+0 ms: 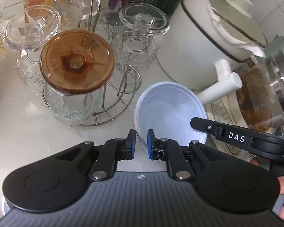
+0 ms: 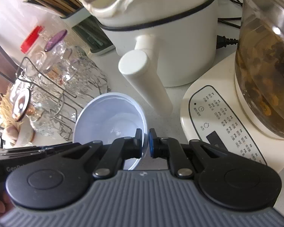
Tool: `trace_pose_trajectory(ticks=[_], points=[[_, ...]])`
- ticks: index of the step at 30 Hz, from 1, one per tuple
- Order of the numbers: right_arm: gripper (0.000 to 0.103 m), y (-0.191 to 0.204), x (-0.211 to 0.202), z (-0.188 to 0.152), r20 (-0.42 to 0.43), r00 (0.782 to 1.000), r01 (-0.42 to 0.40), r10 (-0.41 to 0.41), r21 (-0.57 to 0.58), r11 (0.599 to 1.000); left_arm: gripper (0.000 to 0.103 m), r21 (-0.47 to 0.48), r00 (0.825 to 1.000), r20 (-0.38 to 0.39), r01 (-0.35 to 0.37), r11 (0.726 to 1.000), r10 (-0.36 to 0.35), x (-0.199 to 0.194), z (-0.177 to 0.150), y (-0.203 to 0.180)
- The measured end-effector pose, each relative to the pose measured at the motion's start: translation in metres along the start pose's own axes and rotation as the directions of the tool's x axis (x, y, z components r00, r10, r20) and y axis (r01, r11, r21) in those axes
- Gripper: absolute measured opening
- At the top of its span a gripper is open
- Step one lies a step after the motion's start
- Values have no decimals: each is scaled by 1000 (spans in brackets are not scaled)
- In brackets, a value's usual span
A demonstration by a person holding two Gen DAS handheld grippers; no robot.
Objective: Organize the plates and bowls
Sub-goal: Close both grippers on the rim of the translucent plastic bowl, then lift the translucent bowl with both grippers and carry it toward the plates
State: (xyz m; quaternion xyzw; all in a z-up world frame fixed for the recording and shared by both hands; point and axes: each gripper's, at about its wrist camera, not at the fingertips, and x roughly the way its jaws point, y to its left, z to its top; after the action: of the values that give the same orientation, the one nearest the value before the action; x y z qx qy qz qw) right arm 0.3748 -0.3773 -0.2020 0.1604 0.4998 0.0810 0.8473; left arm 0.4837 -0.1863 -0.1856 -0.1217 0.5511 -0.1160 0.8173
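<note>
Both grippers pinch one white bowl's rim.
Left gripper (image 1: 141, 143) and right gripper (image 2: 145, 143) jaws clamp opposite edges of the bowl (image 1: 166, 109), tilting it above the tabletop (image 1: 28, 132), I judge for steadiness, beside the pot handle (image 2: 142, 81).

Bright daylight, soft shadows, glare on glassware (image 1: 143, 17), fisheye-warped edges

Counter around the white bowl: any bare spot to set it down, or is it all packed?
Bare counter lies left of the white bowl, in front of the wire glass rack and ahead of the left gripper. Crowded elsewhere: the white pot and its handle sit behind the bowl, the kettle base to its right, with only narrow strips between.
</note>
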Motion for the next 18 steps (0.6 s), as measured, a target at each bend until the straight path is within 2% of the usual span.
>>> trace_pose_trajectory(ticks=[8, 18], points=[[10, 4, -23, -2, 44, 999, -13, 14, -24, 1000, 15, 20, 999, 45, 5, 1000, -6, -32, -11, -8], [10, 13, -48, -9, 68, 995, -71, 73, -37, 997, 15, -14, 994, 113, 8, 1000, -7, -77, -36, -5]])
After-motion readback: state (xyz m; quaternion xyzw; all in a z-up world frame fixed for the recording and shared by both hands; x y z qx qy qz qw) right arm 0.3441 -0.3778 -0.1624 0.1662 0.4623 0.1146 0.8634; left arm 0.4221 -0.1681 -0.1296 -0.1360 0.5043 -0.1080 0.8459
